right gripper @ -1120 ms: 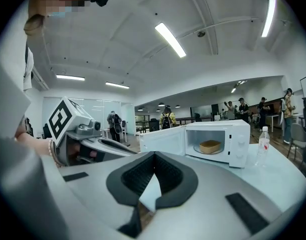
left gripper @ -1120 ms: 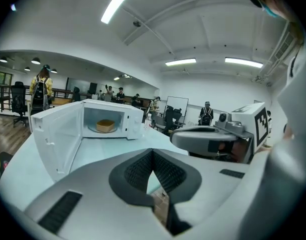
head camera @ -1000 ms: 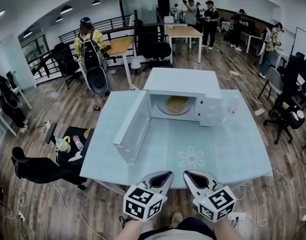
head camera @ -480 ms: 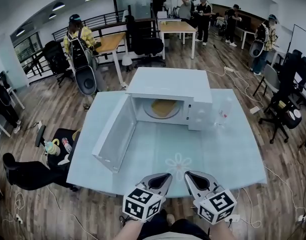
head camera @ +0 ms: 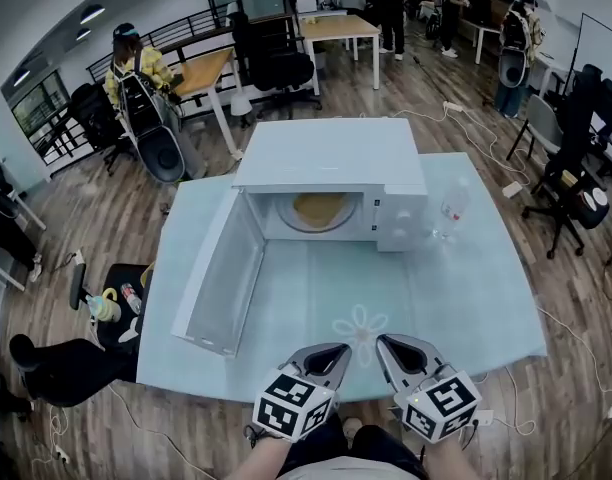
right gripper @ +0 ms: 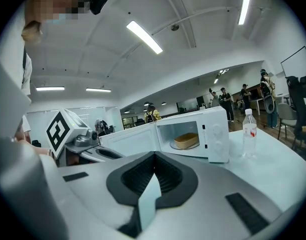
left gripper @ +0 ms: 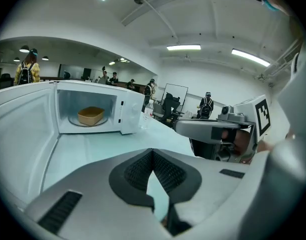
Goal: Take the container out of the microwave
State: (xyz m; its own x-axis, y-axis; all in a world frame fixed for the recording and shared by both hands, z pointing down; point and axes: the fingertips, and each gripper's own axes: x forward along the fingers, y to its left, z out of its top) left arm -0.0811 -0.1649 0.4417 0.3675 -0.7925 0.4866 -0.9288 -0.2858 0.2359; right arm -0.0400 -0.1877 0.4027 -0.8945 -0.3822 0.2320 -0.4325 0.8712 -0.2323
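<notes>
A white microwave (head camera: 326, 158) stands at the back of the pale blue table (head camera: 466, 298), its door (head camera: 221, 278) swung open to the left. A tan container (head camera: 321, 208) rests on the turntable inside; it also shows as the container (left gripper: 90, 115) in the left gripper view and the container (right gripper: 186, 140) in the right gripper view. My left gripper (head camera: 336, 349) and right gripper (head camera: 385, 342) hover side by side over the table's near edge, well short of the microwave. Both are shut with nothing between the jaws, as the left gripper (left gripper: 153, 152) and right gripper (right gripper: 154, 157) show.
A clear water bottle (head camera: 452, 208) stands just right of the microwave. A flower print (head camera: 358, 323) marks the table in front of the grippers. Office chairs (head camera: 86, 353), desks and several people surround the table.
Both grippers have moved forward over the table's near edge and a little down, and the microwave now looks nearer. Their jaws have stayed shut.
</notes>
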